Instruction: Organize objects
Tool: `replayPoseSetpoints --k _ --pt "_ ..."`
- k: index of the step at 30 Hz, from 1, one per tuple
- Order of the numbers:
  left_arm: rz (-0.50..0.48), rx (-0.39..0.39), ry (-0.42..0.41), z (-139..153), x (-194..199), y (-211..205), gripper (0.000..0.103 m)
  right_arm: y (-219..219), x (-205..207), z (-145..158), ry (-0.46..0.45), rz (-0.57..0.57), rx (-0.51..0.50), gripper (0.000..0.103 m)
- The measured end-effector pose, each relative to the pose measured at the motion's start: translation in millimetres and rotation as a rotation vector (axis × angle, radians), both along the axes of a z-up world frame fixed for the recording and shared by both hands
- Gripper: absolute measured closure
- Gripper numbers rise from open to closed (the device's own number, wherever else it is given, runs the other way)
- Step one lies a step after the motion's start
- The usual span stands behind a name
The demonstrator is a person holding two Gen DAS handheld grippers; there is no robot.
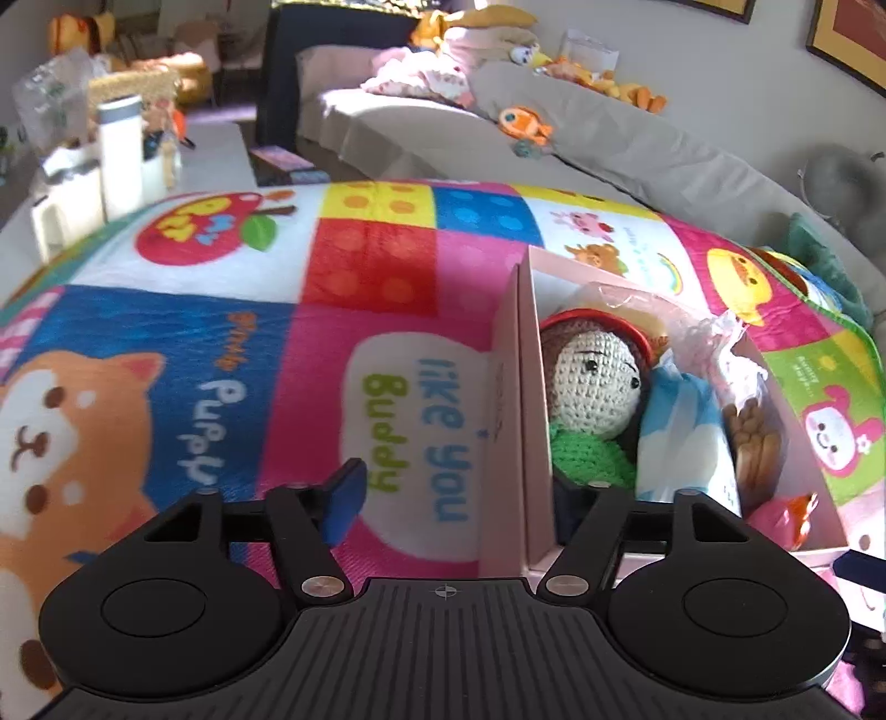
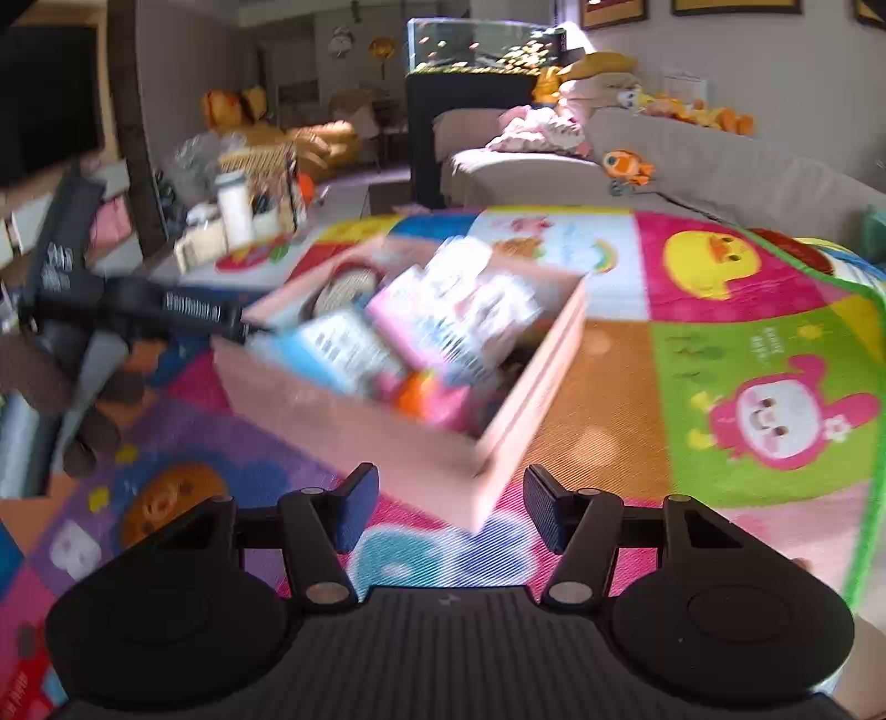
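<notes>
A pink cardboard box (image 1: 515, 421) stands on the colourful play mat (image 1: 221, 343). It holds a crocheted doll (image 1: 592, 382) with a red hat and green top, a blue-and-white pack (image 1: 686, 432), crumpled plastic and a small orange toy (image 1: 797, 515). My left gripper (image 1: 459, 498) is open and straddles the box's near wall: one finger outside, the other inside and hidden. In the right wrist view the box (image 2: 387, 437) is blurred and tilted, seemingly lifted at one corner by the other gripper (image 2: 166, 315). My right gripper (image 2: 448, 509) is open and empty, just before the box's near corner.
A grey sofa (image 1: 554, 144) with soft toys runs behind the mat. A low table with a white bottle (image 1: 119, 155) and clutter stands at the left. A fish tank (image 2: 482, 50) on a dark cabinet is at the back.
</notes>
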State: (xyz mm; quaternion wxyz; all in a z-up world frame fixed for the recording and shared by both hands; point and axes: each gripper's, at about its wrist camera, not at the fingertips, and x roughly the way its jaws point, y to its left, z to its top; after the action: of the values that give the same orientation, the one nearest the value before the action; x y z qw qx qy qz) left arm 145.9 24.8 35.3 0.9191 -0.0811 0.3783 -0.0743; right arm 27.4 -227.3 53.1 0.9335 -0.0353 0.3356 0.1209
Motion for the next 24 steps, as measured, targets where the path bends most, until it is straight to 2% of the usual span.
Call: replayPoseSetpoints --k 2,3,5,7,8,14,21,23,24 --pt "0.029 0.018 -0.002 0.3 -3.7 6.9 0.024 15.3 9.3 -8.7 -0.018 -0.014 -0.044 0.047" --pt "0.042 0.026 -0.007 0.1 -4.3 12.1 0.022 20.7 16.5 -10.4 -0.02 -0.015 -0.049 0.044" --pt "0.074 0.045 -0.018 0.6 -1.0 24.1 0.017 29.3 27.3 -11.1 -0.008 0.0 -0.005 0.042" --pt "0.104 0.042 -0.004 -2.3 6.8 36.3 0.005 40.9 36.7 -11.8 -0.019 0.002 -0.01 0.042" --pt "0.114 0.039 0.002 -3.7 10.6 41.2 0.003 46.4 40.9 -12.3 -0.029 -0.001 -0.018 0.042" --pt "0.114 0.011 -0.022 -9.7 18.4 56.6 0.001 52.1 64.3 -17.6 -0.016 -0.037 0.026 0.042" --pt "0.117 0.002 -0.053 -12.1 18.0 56.9 0.001 61.6 61.7 -21.3 -0.028 -0.037 -0.011 0.042" --pt "0.121 0.022 -0.086 -7.5 11.2 54.1 0.002 61.3 60.4 -21.5 -0.029 -0.048 -0.02 0.039" --pt "0.128 0.028 -0.117 -2.8 4.5 53.0 0.002 61.0 58.9 -21.0 -0.029 -0.059 -0.028 0.034"
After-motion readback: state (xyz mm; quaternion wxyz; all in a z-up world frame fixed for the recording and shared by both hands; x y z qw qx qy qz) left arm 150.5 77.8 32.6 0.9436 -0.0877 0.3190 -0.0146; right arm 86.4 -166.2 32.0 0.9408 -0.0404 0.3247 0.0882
